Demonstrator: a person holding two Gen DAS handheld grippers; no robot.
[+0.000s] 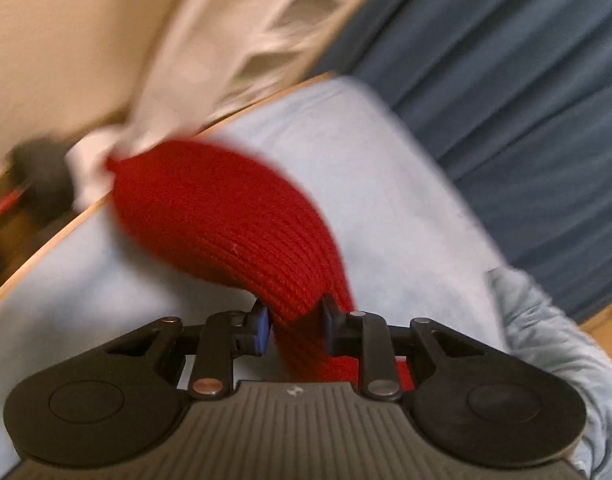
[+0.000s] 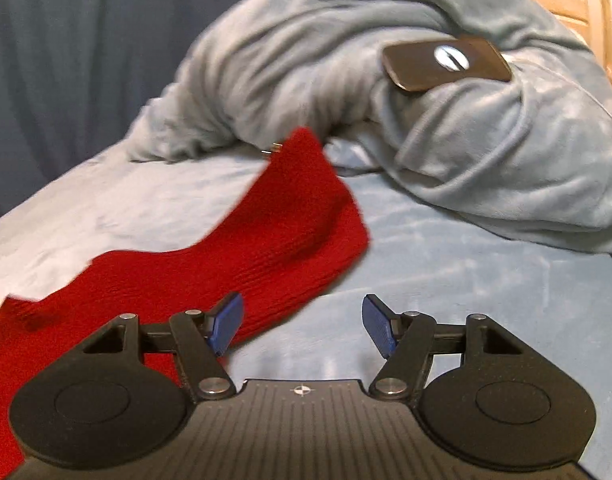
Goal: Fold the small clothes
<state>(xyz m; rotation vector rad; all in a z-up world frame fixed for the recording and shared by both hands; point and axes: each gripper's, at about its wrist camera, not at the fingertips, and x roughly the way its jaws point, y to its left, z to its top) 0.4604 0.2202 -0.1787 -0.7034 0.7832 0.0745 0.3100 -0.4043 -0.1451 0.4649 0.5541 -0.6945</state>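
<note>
Left gripper (image 1: 296, 326) pinches the red knit sock (image 1: 226, 216), which stretches ahead; right gripper (image 2: 302, 324) gapes empty, sock (image 2: 266, 236) leftward.

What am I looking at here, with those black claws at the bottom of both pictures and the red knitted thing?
Each picture comes from a small camera fixed on a hand-held gripper, a two-fingered tong that a person carries in each hand; no robot arm is involved. One view looks along the left gripper, the other along the right gripper. Both look down at a bed with a pale blue sheet. On it lies a red knitted garment, a rumpled grey blanket and, resting on the blanket, a dark flat object I cannot identify. The left gripper is pinching one end of the red garment between its blue pads. The right gripper is open and holds nothing.
</note>
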